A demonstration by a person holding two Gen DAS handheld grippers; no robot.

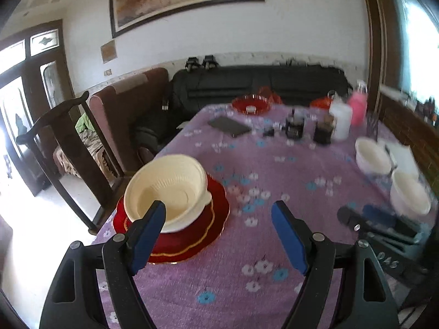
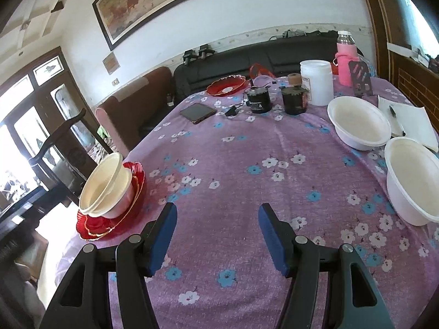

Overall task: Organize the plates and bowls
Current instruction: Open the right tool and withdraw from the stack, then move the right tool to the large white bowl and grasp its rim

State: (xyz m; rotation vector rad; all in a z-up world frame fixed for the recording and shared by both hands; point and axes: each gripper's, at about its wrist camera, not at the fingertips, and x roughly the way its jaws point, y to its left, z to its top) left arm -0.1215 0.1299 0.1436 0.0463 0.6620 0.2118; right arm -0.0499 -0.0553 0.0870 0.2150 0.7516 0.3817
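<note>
Two cream bowls (image 1: 164, 192) sit nested on a stack of red gold-rimmed plates (image 1: 192, 235) at the table's left edge. My left gripper (image 1: 219, 211) hangs open just in front of them. Its left finger overlaps the bowls' near rim in this view, and nothing lies between the pads. In the right wrist view the same bowls (image 2: 107, 186) lean on the red plates (image 2: 109, 224) at the left. My right gripper (image 2: 218, 211) is open over bare cloth. Two white bowls (image 2: 359, 120) (image 2: 411, 181) stand to its right. Another red plate (image 2: 226, 85) lies at the far end.
The table wears a purple flowered cloth (image 2: 233, 159). A phone (image 2: 197, 112), two dark jars (image 2: 258, 98), a white tub (image 2: 315, 82), a pink bottle (image 2: 345, 63) and a notebook with pen (image 2: 411, 120) crowd the far and right side. A wooden chair (image 1: 60, 137) stands left of the table.
</note>
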